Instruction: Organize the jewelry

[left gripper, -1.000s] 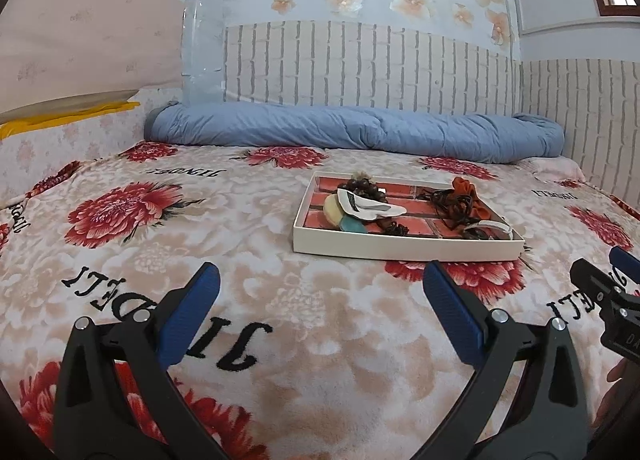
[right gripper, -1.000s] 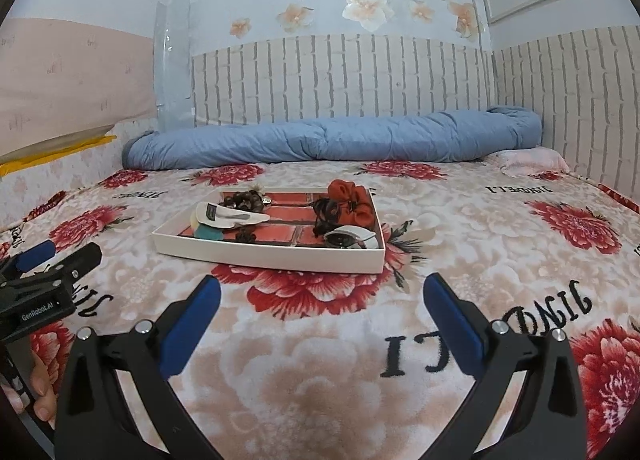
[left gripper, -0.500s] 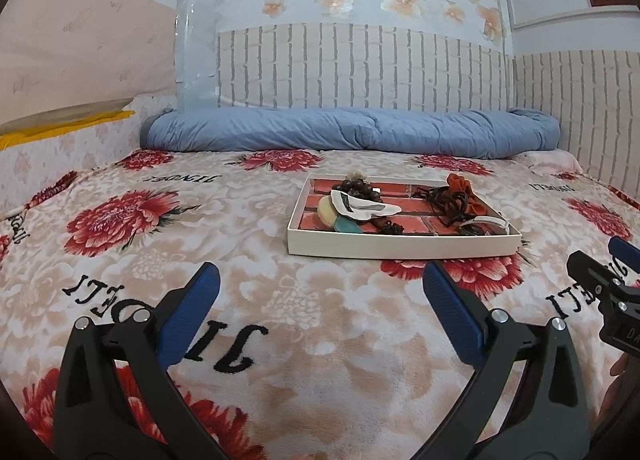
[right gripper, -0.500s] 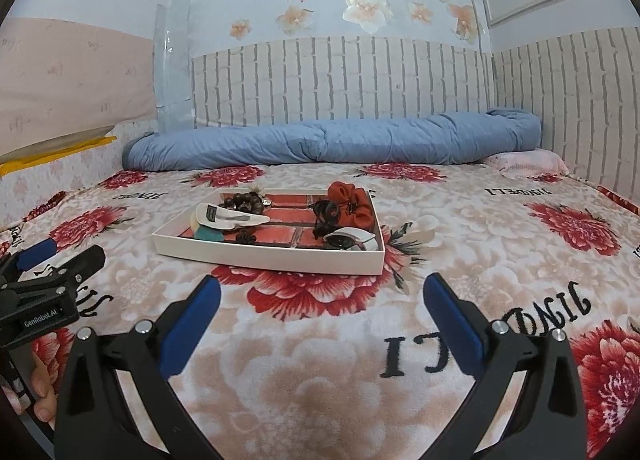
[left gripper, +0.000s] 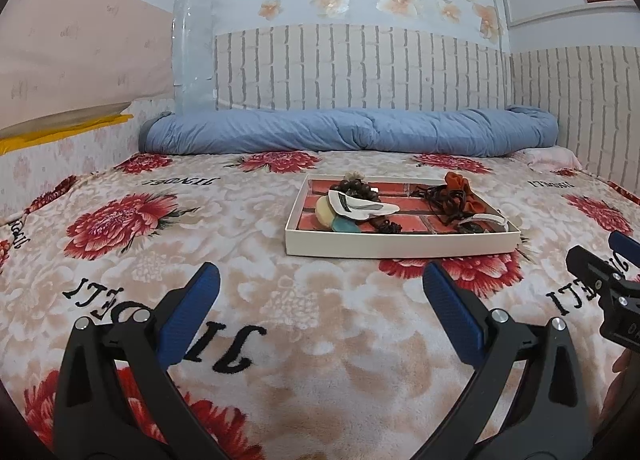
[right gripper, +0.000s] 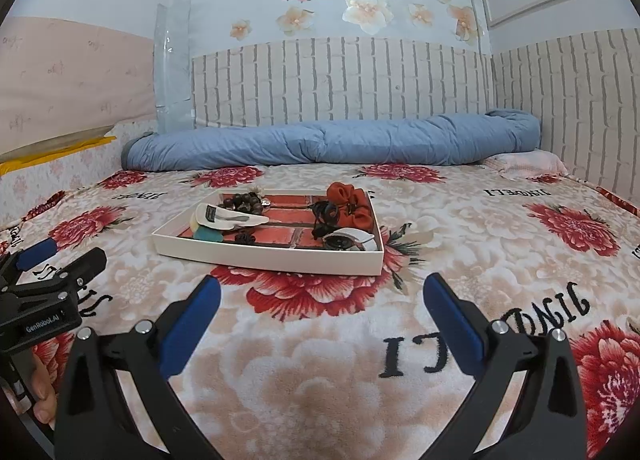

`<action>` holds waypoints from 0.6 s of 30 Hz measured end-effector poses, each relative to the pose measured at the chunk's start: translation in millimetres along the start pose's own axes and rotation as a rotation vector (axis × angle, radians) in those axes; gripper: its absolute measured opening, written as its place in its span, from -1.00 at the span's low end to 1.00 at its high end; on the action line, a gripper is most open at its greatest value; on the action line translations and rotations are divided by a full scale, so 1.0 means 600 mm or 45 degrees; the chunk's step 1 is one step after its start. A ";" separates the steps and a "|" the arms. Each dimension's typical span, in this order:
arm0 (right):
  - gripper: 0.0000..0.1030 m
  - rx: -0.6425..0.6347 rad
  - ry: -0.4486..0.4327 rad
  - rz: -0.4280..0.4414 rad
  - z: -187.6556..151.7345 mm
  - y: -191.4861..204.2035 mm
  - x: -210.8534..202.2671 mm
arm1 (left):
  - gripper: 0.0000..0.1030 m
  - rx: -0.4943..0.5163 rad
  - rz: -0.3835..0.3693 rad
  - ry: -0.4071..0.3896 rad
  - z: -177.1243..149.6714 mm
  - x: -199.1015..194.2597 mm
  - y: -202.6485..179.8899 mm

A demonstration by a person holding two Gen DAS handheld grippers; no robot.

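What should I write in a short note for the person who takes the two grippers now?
Left gripper: open, empty, above the blanket, short of the tray.
Right gripper: open, empty, also short of the tray.
Tray holds the jewelry mixed together: dark beads, orange-red fabric piece, black cords, a white pouch.
Done: nothing visibly sorted.
Left: reach the tray, separate the pieces.

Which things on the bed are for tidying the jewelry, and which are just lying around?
For the job:
- white tray
- dark bead bracelet
- orange scrunchie
- black cords
- left claw, open
- right claw, open

Just lying around:
- rolled blue quilt
- flowered blanket
- pink pillow
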State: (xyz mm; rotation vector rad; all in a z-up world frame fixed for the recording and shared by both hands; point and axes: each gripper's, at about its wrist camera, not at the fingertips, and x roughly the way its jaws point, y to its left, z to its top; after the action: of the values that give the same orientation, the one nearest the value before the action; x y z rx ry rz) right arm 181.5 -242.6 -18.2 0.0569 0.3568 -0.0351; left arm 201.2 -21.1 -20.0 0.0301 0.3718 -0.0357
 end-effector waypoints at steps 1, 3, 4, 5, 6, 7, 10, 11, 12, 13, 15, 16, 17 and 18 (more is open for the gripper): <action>0.92 0.000 0.000 0.000 0.000 0.000 0.000 | 0.90 0.006 0.001 -0.006 0.000 -0.001 -0.001; 0.92 0.000 0.000 0.000 0.000 0.000 0.000 | 0.90 0.015 0.003 -0.010 -0.001 -0.002 -0.004; 0.92 0.000 0.000 0.000 0.000 0.000 0.000 | 0.90 0.018 0.004 -0.009 -0.001 -0.003 -0.006; 0.92 -0.001 0.000 0.000 0.000 -0.001 0.000 | 0.90 0.020 0.005 -0.007 -0.001 -0.002 -0.006; 0.92 -0.001 -0.001 0.000 0.000 -0.001 0.000 | 0.90 0.019 0.004 -0.003 -0.001 -0.001 -0.006; 0.92 0.000 -0.001 0.000 0.000 0.000 -0.001 | 0.90 0.018 0.004 -0.002 -0.001 -0.002 -0.007; 0.92 -0.001 -0.001 0.000 0.000 0.000 0.000 | 0.90 0.016 0.003 -0.001 -0.001 -0.001 -0.006; 0.92 0.000 -0.001 0.000 -0.001 0.001 -0.001 | 0.90 0.016 0.003 -0.001 -0.001 -0.001 -0.006; 0.92 0.000 -0.002 0.000 0.000 -0.001 0.000 | 0.90 0.017 0.003 -0.001 -0.001 -0.001 -0.006; 0.92 0.000 -0.001 0.000 -0.001 0.000 -0.001 | 0.90 0.017 0.003 -0.002 -0.001 -0.001 -0.006; 0.92 0.000 -0.001 0.001 -0.001 0.000 0.000 | 0.90 0.018 0.004 -0.002 -0.001 -0.001 -0.006; 0.92 0.001 0.000 0.001 -0.001 0.000 0.001 | 0.90 0.018 0.004 -0.001 -0.001 -0.001 -0.006; 0.92 0.001 0.000 0.001 0.000 -0.001 0.000 | 0.90 0.018 0.004 -0.001 -0.001 -0.001 -0.006; 0.92 0.001 -0.002 0.001 0.000 -0.001 0.000 | 0.90 0.018 0.003 -0.001 -0.002 -0.001 -0.006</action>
State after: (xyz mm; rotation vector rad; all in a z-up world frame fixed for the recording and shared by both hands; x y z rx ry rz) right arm 181.6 -243.2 -18.1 0.0574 0.3555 -0.0347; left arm 200.0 -24.4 -20.7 0.0444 0.3707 -0.0357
